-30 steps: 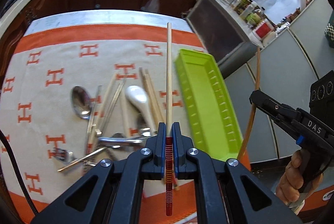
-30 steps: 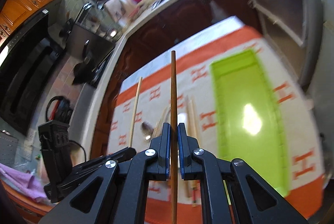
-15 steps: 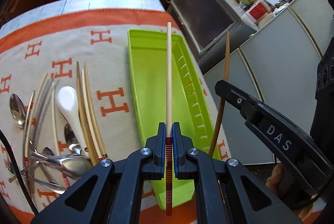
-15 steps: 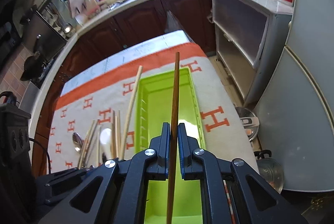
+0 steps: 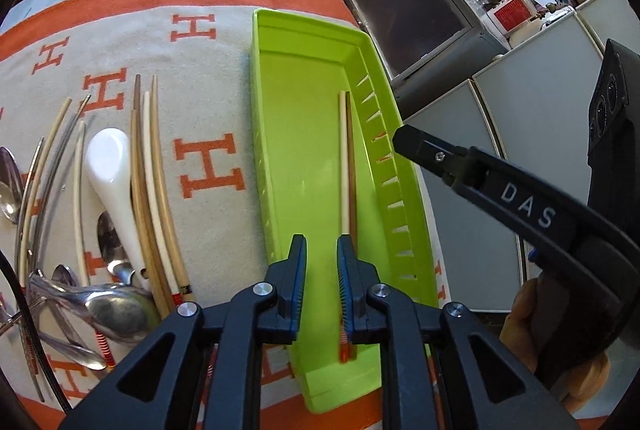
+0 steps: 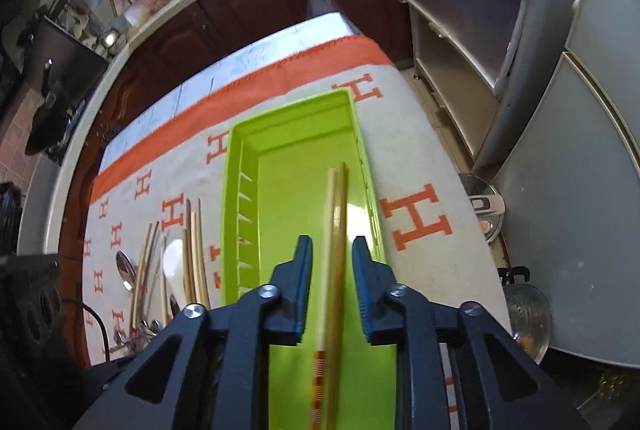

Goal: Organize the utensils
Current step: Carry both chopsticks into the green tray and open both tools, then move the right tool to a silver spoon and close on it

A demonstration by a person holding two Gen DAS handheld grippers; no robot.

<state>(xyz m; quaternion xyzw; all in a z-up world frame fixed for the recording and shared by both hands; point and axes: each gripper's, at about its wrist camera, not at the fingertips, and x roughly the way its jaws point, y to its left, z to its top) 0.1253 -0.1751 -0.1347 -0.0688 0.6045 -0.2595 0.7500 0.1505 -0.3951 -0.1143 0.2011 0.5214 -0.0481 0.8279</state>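
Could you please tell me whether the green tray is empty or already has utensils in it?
Not empty: the green tray holds two chopsticks, one pale and one brown, lying side by side along its floor; nothing else shows inside.

black gripper (image 5: 322, 250) frames, blue pads, silver screws — "das" lettering

Both grippers' jaws have just been opening; the pale chopstick (image 5: 342, 157) and brown chopstick (image 5: 350, 165) now lie released in the green tray (image 5: 296, 117).

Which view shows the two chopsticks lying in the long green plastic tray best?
The left wrist view: both chopsticks lie sharp and side by side on the tray floor near its slotted wall. The right wrist view shows them blurred, between the right gripper's open fingers.
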